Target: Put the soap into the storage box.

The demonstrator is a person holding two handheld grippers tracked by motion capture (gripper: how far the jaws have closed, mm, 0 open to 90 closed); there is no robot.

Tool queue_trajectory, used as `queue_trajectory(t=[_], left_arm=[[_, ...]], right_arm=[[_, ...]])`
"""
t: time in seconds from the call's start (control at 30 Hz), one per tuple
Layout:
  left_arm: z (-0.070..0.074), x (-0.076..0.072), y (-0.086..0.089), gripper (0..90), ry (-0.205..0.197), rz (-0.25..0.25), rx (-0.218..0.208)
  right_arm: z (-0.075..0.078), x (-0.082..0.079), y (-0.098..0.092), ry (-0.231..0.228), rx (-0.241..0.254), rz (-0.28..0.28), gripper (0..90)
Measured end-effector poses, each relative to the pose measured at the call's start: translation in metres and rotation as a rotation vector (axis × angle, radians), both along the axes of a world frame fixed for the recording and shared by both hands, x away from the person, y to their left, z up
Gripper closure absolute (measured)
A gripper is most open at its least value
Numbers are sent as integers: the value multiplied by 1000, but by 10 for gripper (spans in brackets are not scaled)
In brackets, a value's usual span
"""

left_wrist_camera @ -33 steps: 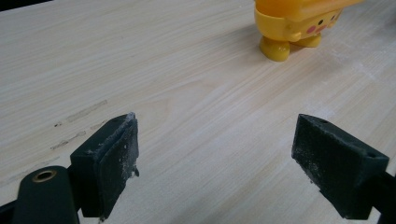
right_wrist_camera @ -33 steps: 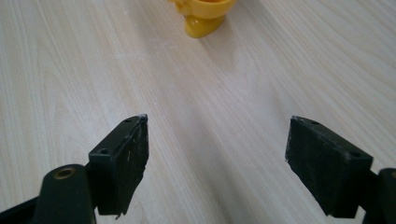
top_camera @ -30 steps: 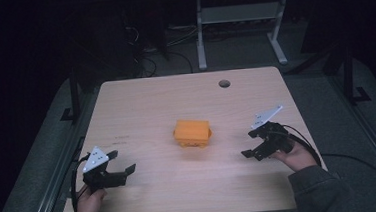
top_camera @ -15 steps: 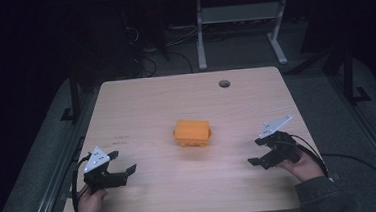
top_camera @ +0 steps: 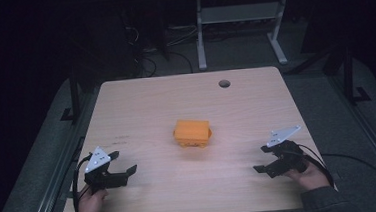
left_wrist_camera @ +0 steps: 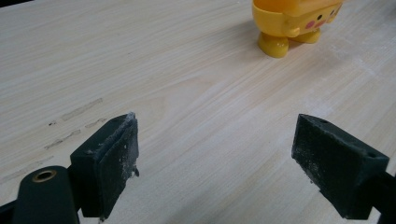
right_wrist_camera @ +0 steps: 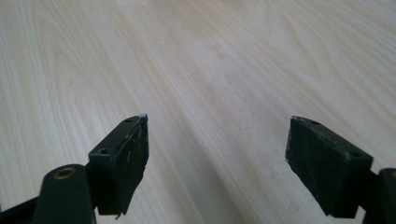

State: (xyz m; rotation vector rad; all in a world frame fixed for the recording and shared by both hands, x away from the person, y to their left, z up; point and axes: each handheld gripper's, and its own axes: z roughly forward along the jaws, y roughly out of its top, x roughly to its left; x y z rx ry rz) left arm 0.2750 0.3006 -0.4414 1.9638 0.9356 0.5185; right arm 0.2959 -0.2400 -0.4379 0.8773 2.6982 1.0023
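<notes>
An orange-yellow toy box (top_camera: 193, 132) with small feet and a cartoon face sits in the middle of the light wooden table (top_camera: 185, 101); the left gripper view shows its lower part (left_wrist_camera: 292, 21) at the top right. My left gripper (top_camera: 124, 163) rests near the table's front left, open, jaws wide apart with nothing between them (left_wrist_camera: 212, 158). My right gripper (top_camera: 261, 160) sits near the front right, also open and empty (right_wrist_camera: 217, 156), above bare wood. Both grippers are well apart from the toy.
A round cable hole (top_camera: 224, 83) lies near the table's far edge. Behind the table stands a white metal frame (top_camera: 235, 22) on dark floor, with cables (top_camera: 148, 63) beside it. A black cable (top_camera: 360, 161) trails right from the right gripper.
My right gripper has drawn back toward the table's front right edge and lowered. The left gripper and the toy have stayed put.
</notes>
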Motion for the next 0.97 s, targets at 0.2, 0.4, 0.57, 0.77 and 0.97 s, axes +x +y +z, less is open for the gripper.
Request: queue_trajectory(t=[0.2, 0.4, 0.57, 0.77, 0.97], left_arm=[[0, 0, 0, 141, -2, 0, -2], [0, 0, 0, 141, -1, 0, -2], [0, 0, -1, 141, 1, -4, 1], [1, 0, -1, 141, 2, -12, 7], [1, 0, -1, 141, 1, -13, 10]], right_arm=[[-5, -10, -6, 4, 17, -20, 202], [-9, -18, -11, -8, 29, -42, 192], [-15, -30, -18, -20, 56, -71, 181], [-18, -44, -20, -45, 67, -105, 156], [-17, -51, -17, -76, 85, -110, 140]])
